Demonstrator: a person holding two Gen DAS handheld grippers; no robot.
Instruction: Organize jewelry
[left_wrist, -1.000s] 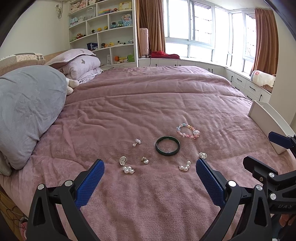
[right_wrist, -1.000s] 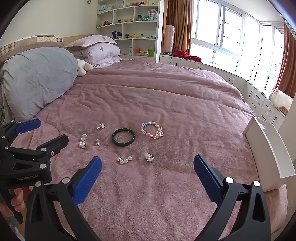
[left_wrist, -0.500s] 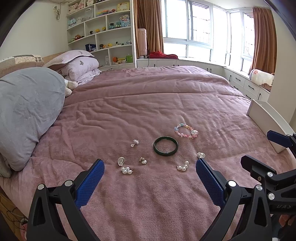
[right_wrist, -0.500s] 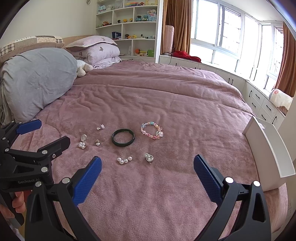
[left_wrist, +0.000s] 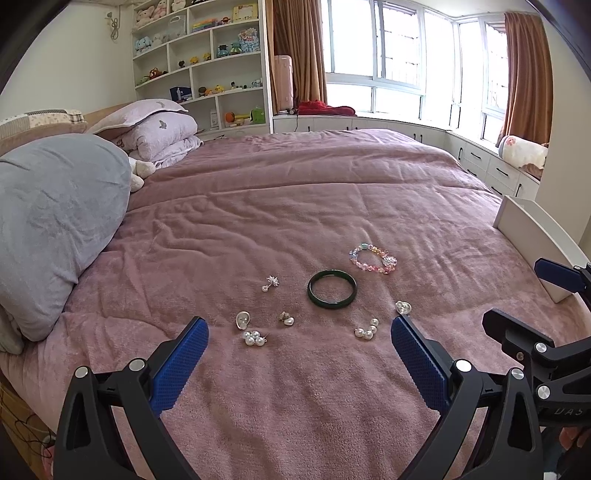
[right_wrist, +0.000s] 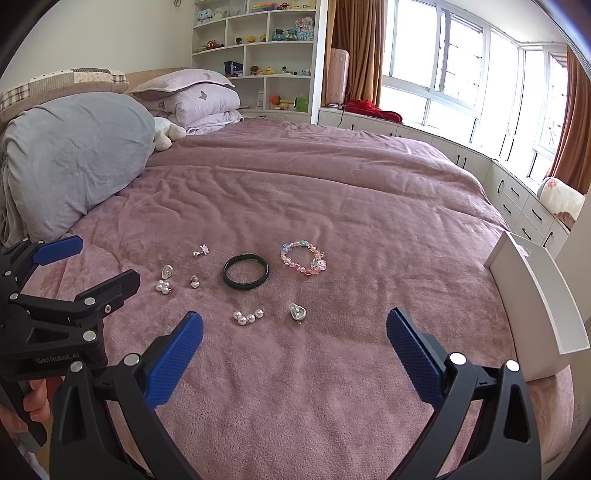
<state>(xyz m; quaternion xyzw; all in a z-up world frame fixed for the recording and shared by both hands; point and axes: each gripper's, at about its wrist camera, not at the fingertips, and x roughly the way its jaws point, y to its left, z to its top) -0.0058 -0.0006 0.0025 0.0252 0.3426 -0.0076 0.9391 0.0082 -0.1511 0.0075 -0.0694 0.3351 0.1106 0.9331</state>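
Observation:
Jewelry lies on the pink bedspread (left_wrist: 295, 206): a dark green bangle (left_wrist: 331, 289) (right_wrist: 245, 271), a pastel bead bracelet (left_wrist: 373, 257) (right_wrist: 303, 257), pearl clusters (left_wrist: 254, 338) (right_wrist: 247, 317), and several small earrings (left_wrist: 271, 283) (right_wrist: 297, 312). My left gripper (left_wrist: 299, 334) is open and empty, just short of the pearls. My right gripper (right_wrist: 294, 330) is open and empty, just short of the lower pearl cluster. Each gripper shows at the edge of the other's view.
A white open tray or drawer (right_wrist: 535, 295) (left_wrist: 532, 240) rests on the bed's right edge. A grey pillow (left_wrist: 51, 221) and folded lilac quilts (left_wrist: 162, 129) lie at the left. Shelves and window seats are at the back.
The left gripper has tilted down and drifted slightly, so the jewelry sits a little lower and left in its view. The right gripper has barely moved. Both stay open.

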